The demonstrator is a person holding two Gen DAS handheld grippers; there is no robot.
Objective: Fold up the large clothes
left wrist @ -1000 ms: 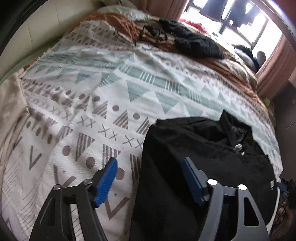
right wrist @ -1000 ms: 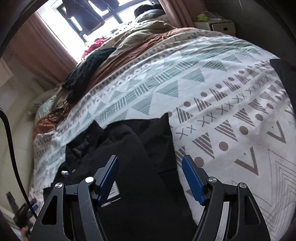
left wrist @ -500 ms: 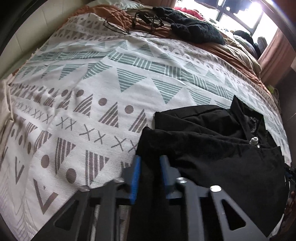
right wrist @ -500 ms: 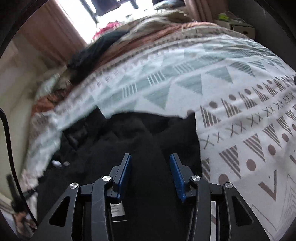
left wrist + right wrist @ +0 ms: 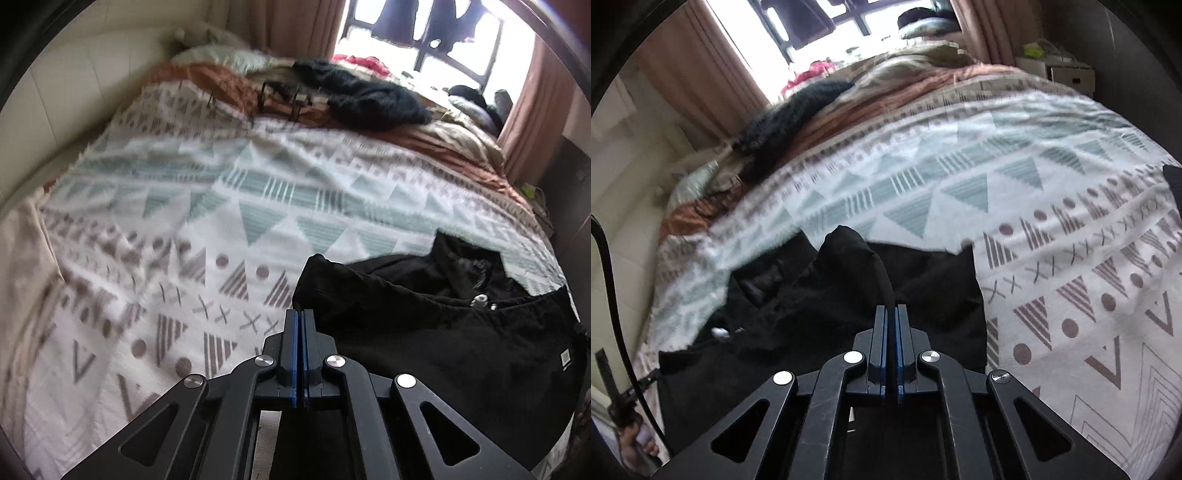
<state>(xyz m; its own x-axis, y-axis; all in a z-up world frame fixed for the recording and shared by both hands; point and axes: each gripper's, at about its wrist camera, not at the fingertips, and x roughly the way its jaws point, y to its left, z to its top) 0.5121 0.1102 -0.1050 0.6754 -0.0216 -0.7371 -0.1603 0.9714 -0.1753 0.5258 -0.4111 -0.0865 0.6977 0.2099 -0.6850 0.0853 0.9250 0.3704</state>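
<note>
left claw (image 5: 300, 314): pinched the black garment (image 5: 424, 332)
right claw (image 5: 891, 310): pinched the garment's raised fold
left view only: white tag (image 5: 564, 357), unreadable

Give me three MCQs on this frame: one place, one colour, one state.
1. Where does the black garment lie?
A. on the patterned bedspread
B. on a chair
C. on the floor

2. What colour are the pads on the fingers?
A. red
B. blue
C. yellow

3. How is the left gripper?
A. wide open
B. out of view
C. shut on cloth

Key: 1 A, the garment rests on the bedspread near its edge. 2 B, blue strips line both fingers. 3 C, the pads meet with black fabric pinched; the right gripper does likewise.
</note>
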